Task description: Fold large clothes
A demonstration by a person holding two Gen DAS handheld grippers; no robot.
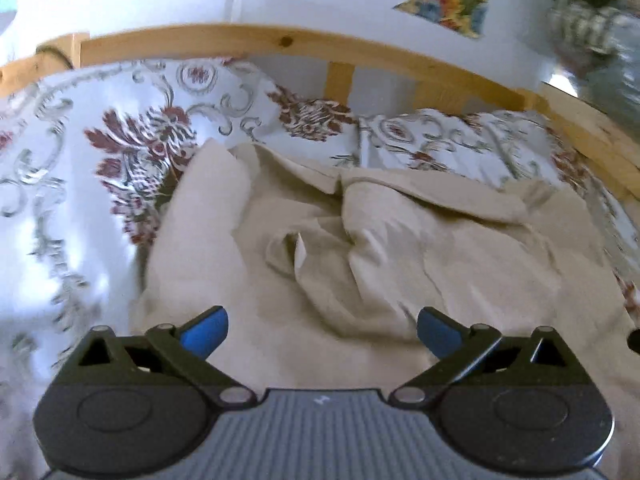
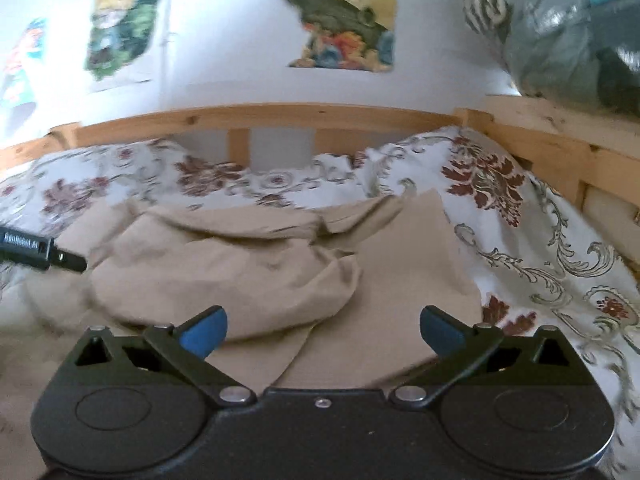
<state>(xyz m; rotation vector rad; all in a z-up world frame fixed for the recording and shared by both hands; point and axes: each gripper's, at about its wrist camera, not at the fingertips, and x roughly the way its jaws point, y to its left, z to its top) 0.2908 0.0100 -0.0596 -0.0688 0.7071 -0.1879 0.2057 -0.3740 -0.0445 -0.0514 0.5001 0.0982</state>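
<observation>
A large beige garment (image 1: 360, 240) lies crumpled on a bed with a white floral cover (image 1: 80, 168). In the left wrist view my left gripper (image 1: 322, 334) hangs over the garment's near part, blue pads (image 1: 206, 330) spread wide with nothing between them. The right wrist view shows the same beige garment (image 2: 240, 264), partly folded into a rounded heap with a flat flap to the right. My right gripper (image 2: 323, 332) stands open above its near edge and holds nothing. The black tip of the left gripper (image 2: 36, 250) pokes in at the left edge.
A wooden bed frame (image 1: 280, 42) runs along the far side and right side (image 2: 560, 140). The white wall behind carries colourful pictures (image 2: 340, 16). A grey-green bundle in clear plastic (image 2: 560, 32) sits at the upper right. The floral bed cover (image 2: 540, 240) surrounds the garment.
</observation>
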